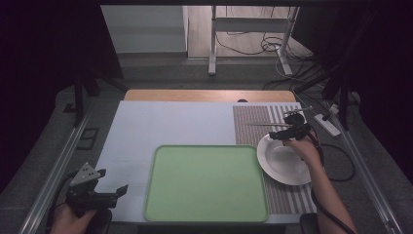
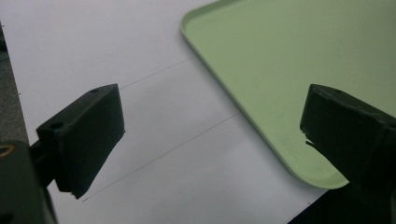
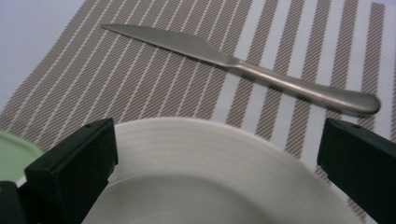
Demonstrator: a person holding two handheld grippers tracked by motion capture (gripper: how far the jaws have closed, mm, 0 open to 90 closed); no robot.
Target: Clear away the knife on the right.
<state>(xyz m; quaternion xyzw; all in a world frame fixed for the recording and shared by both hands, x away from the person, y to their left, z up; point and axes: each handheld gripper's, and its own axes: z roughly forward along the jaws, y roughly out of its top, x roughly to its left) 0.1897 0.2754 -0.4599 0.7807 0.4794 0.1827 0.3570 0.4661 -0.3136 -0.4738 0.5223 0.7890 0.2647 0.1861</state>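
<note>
A person's right claw (image 1: pixel 286 127) hovers with its jaws spread wide over the far rim of a white plate (image 1: pixel 282 163), aimed at a stainless table knife (image 3: pixel 243 63) that lies flat on the striped placemat (image 1: pixel 253 119) just beyond the plate. The knife's blade points toward the middle of the table (image 1: pixel 170 122) and its handle toward the right edge; neither jaw touches it, and nothing is held. At the near left corner, the left claw (image 1: pixel 109 192) rests low with its jaws likewise apart and empty, just beside the left rim of a pale green tray (image 1: pixel 204 214), which carries nothing. Judging by how things lie, the work appears to be at its start: the knife is still on the placemat, ungrasped, the plate sits on the mat beside the tray, and the tray is bare. What seems left is the whole of the handling, namely lowering the right claw past the plate's rim, closing on the knife, and carrying it wherever it belongs, be that plate or tray.
</note>
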